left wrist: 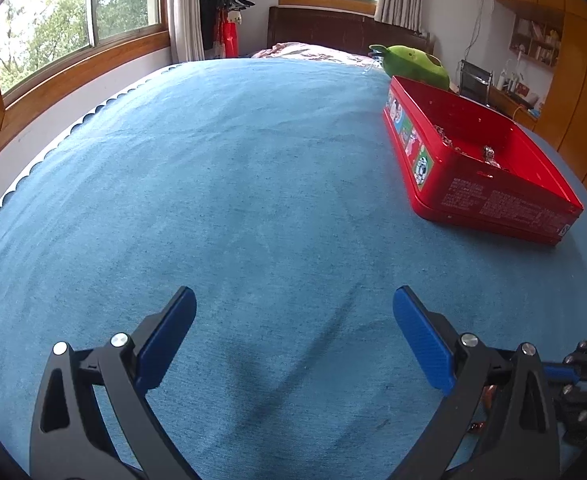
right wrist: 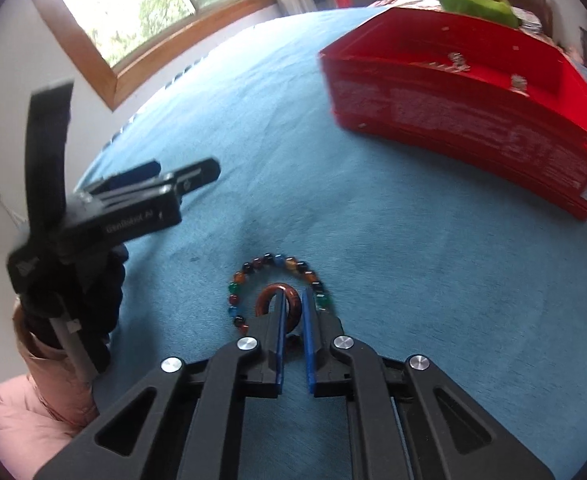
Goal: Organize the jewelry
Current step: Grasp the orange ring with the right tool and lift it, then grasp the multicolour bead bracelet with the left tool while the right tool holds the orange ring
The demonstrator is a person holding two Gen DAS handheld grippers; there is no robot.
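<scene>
In the right wrist view my right gripper is shut on a brown ring, low over the blue cloth. A multicoloured bead bracelet lies around the ring and the fingertips. A red tin box stands at the upper right with silvery jewelry inside. The left gripper shows at the left, above the cloth. In the left wrist view my left gripper is open and empty over bare cloth; the red box with a silvery chain is at the right.
The blue cloth covers the bed. A green plush toy lies behind the box. Windows, a wall and a coat stand are at the far left. Pink fabric is at the bed's near left edge.
</scene>
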